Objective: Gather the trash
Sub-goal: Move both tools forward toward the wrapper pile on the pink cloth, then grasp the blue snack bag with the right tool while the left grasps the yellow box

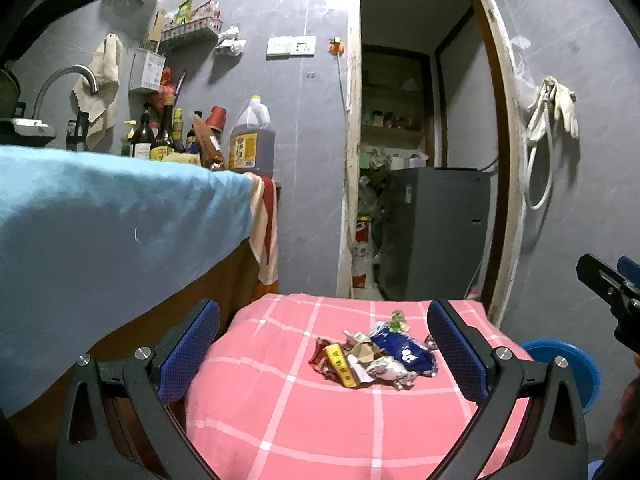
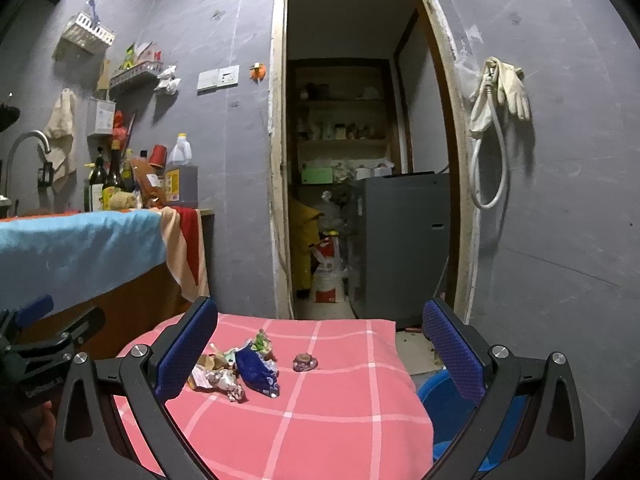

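A heap of crumpled wrappers (image 1: 372, 356) lies on a pink checked cloth (image 1: 288, 412), with a dark blue packet (image 1: 404, 350) on its right side. My left gripper (image 1: 324, 348) hangs open above the cloth, the heap between its blue pads and nothing held. From the right wrist view the same heap (image 2: 236, 372) sits left of centre, and a small purple candy wrapper (image 2: 305, 362) lies apart to its right. My right gripper (image 2: 320, 344) is open and empty over the cloth (image 2: 340, 420). A blue bin (image 2: 444, 404) stands low at the right, beside the cloth.
A counter under a light blue cloth (image 1: 100, 216) runs along the left, with bottles (image 1: 160, 132) and an oil jug (image 1: 252, 136) at its far end. Ahead, a doorway (image 2: 352, 160) opens onto a grey appliance (image 2: 400, 236) and sacks. Gloves and a hose (image 2: 496, 92) hang on the right wall.
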Action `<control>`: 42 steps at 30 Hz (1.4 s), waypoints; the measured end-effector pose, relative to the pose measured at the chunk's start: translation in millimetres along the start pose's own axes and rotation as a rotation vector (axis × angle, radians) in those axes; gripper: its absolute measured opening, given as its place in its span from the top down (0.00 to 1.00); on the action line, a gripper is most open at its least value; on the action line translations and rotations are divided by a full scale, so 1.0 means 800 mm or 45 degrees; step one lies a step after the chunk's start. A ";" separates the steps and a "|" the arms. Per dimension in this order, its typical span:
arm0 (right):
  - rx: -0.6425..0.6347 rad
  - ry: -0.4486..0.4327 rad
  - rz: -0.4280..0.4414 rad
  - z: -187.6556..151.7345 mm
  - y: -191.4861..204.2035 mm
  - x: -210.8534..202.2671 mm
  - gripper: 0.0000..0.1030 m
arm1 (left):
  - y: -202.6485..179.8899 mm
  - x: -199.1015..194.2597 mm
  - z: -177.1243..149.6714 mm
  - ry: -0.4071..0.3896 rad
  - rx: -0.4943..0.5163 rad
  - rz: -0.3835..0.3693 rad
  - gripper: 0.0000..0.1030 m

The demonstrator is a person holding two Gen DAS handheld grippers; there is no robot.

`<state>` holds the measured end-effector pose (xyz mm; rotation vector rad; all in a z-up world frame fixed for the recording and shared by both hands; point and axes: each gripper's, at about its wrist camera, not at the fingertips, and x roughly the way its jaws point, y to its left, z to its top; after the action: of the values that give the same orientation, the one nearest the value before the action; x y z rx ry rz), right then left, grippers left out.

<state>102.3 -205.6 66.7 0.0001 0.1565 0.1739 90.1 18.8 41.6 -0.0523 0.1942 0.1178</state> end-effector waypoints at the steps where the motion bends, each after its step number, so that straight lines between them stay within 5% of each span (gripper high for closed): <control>1: -0.004 0.005 0.006 -0.002 0.001 0.004 0.00 | 0.002 0.004 -0.003 0.010 0.000 0.005 0.01; 24: -0.077 0.249 0.260 -0.053 0.015 0.140 0.01 | 0.034 0.129 -0.049 0.287 -0.081 -0.040 0.02; 32: -0.071 0.433 0.349 -0.071 0.021 0.190 0.14 | 0.028 0.160 -0.060 0.385 -0.050 -0.086 0.02; 38: -0.074 0.596 0.386 -0.089 0.028 0.222 0.18 | 0.025 0.188 -0.071 0.533 -0.055 -0.131 0.13; 42: -0.105 0.690 0.414 -0.101 0.037 0.241 0.33 | 0.026 0.200 -0.075 0.617 -0.084 -0.163 0.29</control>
<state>272.3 -144.1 -42.3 -0.1047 0.6917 0.5040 232.1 53.5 -49.4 -0.1586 0.6699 -0.0184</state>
